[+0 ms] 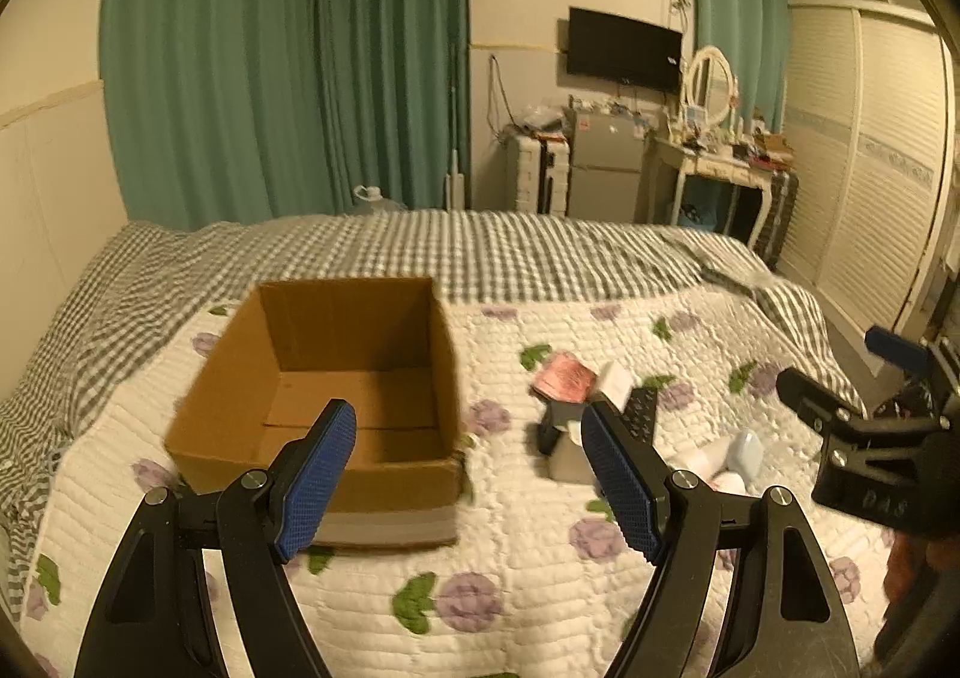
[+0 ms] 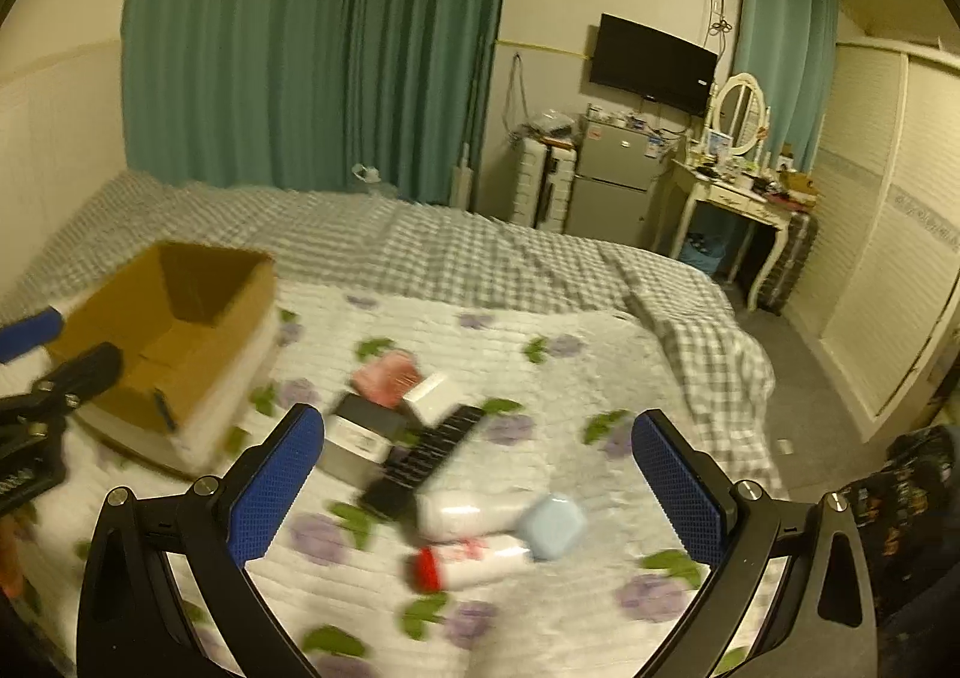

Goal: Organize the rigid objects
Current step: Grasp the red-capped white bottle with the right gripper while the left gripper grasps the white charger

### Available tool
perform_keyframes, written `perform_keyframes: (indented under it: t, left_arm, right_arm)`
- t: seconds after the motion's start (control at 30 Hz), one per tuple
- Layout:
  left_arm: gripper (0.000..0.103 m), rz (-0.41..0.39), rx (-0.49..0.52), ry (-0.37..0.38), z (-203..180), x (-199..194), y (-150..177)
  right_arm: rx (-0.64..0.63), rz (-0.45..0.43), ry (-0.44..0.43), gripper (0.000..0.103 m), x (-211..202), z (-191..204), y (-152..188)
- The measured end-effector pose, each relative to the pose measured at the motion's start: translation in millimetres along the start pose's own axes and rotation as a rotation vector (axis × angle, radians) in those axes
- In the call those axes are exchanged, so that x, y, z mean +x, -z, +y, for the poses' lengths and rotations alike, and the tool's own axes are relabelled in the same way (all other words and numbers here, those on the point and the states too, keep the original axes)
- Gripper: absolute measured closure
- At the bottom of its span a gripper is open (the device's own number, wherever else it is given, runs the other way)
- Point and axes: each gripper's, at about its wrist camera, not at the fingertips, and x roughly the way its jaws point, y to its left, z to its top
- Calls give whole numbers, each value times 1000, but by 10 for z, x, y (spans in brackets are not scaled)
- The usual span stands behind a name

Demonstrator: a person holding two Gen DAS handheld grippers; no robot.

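An empty, open cardboard box (image 1: 351, 327) sits on the floral quilt, straight ahead of my left gripper (image 1: 468, 474), which is open and holds nothing. To the box's right lies a blurred pile: a pink packet (image 2: 387, 372), a small white box (image 2: 429, 393), a black remote (image 2: 426, 459), a dark box (image 2: 360, 432), a white bottle (image 2: 465, 507), a light blue case (image 2: 552, 525) and a red-capped white bottle (image 2: 474, 558). My right gripper (image 2: 480, 492) hovers open above this pile with nothing between its fingers. It also shows at the right edge of the left wrist view.
A grey checked blanket (image 1: 480, 252) covers the far half of the bed. Beyond it are green curtains (image 1: 282, 60), a small fridge (image 2: 612, 186), a dressing table with a mirror (image 2: 738, 186) and white wardrobe doors (image 2: 882, 258). Grey floor (image 2: 798, 378) lies to the bed's right.
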Motion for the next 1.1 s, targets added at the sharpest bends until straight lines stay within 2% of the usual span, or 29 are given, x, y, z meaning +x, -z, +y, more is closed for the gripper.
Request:
perform_keyframes:
  t: [0.2,0.3,0.5,0.67,0.73,0.8,0.97,1.0,1.03,1.1]
  left_arm:
    - [23,84,25,23,-263,256,173]
    - [23,119,44,24,-368,404,281]
    - [23,183,76,16,-476,682,469]
    - [23,217,68,9,-433,838,543]
    - [23,226,61,12,-404,879,563]
    - [23,230,58,16,-402,904,580]
    - [23,236,70,18,-431,951,614]
    - [23,235,70,19,-438,964,616]
    - [23,235,71,19,-445,975,620]
    - [23,237,74,19,-456,1006,622]
  right_arm:
    - [-55,149,12,0,346,-268,306]
    - [-52,243,-73,0,575,-275,507]
    - [-73,376,-206,2,820,-187,666]
    - [-64,497,-244,4,1086,-134,833]
    - [-19,550,-260,11,1252,-159,886]
    - [8,564,-249,15,1350,-194,890]
    - [-7,563,-253,16,1510,-145,856]
    - [-23,559,-258,22,1515,-120,846]
    - [-42,550,-252,24,1532,-88,830]
    - [-51,545,-252,25,1533,-82,821]
